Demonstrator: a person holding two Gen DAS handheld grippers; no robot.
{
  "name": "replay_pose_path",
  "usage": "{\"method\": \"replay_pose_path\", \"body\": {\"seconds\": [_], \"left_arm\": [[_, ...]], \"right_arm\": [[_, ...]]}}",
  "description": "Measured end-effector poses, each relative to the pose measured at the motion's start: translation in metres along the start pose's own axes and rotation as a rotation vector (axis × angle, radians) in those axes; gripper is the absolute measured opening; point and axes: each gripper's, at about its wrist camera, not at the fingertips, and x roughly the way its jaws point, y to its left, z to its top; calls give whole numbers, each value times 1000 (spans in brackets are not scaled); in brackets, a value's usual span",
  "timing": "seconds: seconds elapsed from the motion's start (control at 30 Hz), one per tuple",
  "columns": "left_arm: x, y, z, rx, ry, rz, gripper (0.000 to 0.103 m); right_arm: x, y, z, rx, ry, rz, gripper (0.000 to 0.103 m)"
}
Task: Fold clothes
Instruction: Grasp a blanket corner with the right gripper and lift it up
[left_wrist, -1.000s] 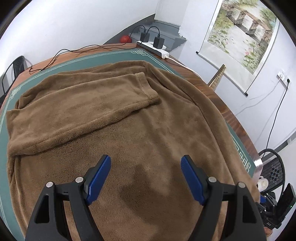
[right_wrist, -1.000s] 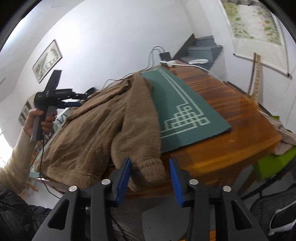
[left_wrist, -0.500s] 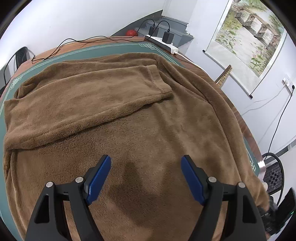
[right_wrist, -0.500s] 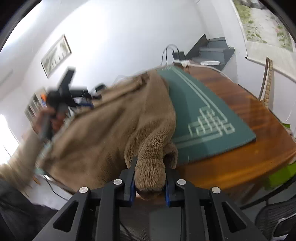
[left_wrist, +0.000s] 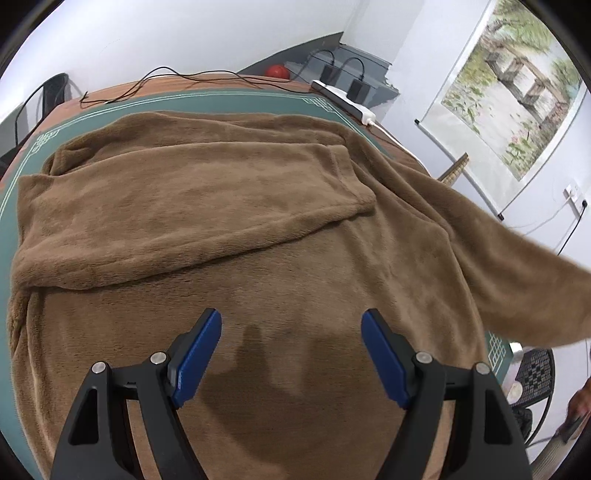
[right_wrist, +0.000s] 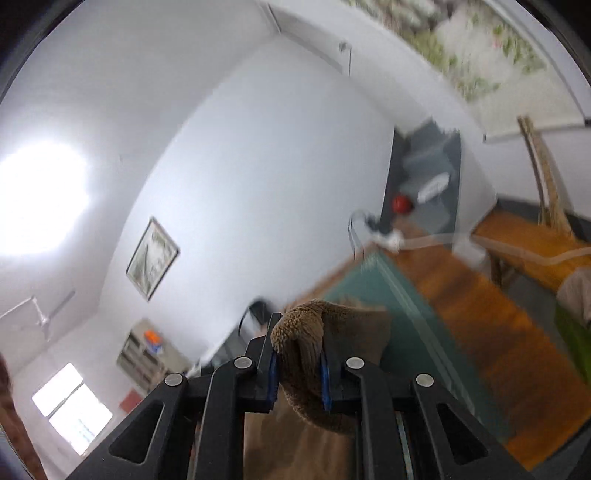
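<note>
The right gripper (right_wrist: 297, 369), a second ago spread around the sleeve cuff (right_wrist: 303, 354), is closing on it and lifting it off the table (right_wrist: 480, 314) at lower centre, so the second sleeve fold is starting, while the left gripper (left_wrist: 291, 354) stays spread above the brown garment (left_wrist: 221, 221).

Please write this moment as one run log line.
right gripper: closing on brown sleeve, lifted | left gripper: open above garment body, empty

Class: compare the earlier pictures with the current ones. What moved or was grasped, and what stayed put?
The right gripper closed on the hanging sleeve and lifted it off the table edge; its jaws are closing. In the left view the sleeve now stretches in the air. The left gripper stayed open over the garment; the other sleeve stayed folded.
</note>
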Motion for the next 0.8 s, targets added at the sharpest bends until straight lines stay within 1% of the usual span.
{"method": "replay_pose_path", "body": {"seconds": [0.13, 0.17, 0.23, 0.33, 0.37, 0.47, 0.5, 0.57, 0.6, 0.73, 0.77, 0.8], "left_arm": [[-4, 13, 0, -17, -8, -9, 81], [-6, 15, -1, -18, -11, -13, 81], [-9, 18, -1, -22, -20, -23, 81], [-15, 19, -2, -20, -35, -46, 81], [-16, 19, -2, -18, -38, -55, 81], [-19, 16, -4, -9, -45, -78, 81], [-19, 15, -5, -8, -45, -85, 81], [-20, 15, -7, -10, -43, -97, 81], [-20, 16, -8, -11, -40, -97, 81], [-19, 26, -12, -25, -31, -80, 81], [-19, 30, -14, -33, -30, -76, 81], [-19, 33, -15, -42, -28, -71, 81]], "right_arm": [[3, 22, 29, -27, -99, 9, 18], [7, 31, 34, -46, -112, 13, 18], [16, 45, 42, -73, -117, 31, 18], [47, 75, 39, -130, -63, 83, 18], [59, 85, 32, -158, -31, 93, 18], [110, 112, -4, -215, 109, 138, 18], [132, 121, -23, -230, 171, 149, 18], [162, 130, -56, -264, 247, 154, 18], [182, 136, -78, -287, 305, 154, 18], [239, 136, -144, -328, 493, 141, 19], [252, 135, -158, -348, 540, 131, 20], [264, 133, -171, -365, 581, 121, 23]]}}
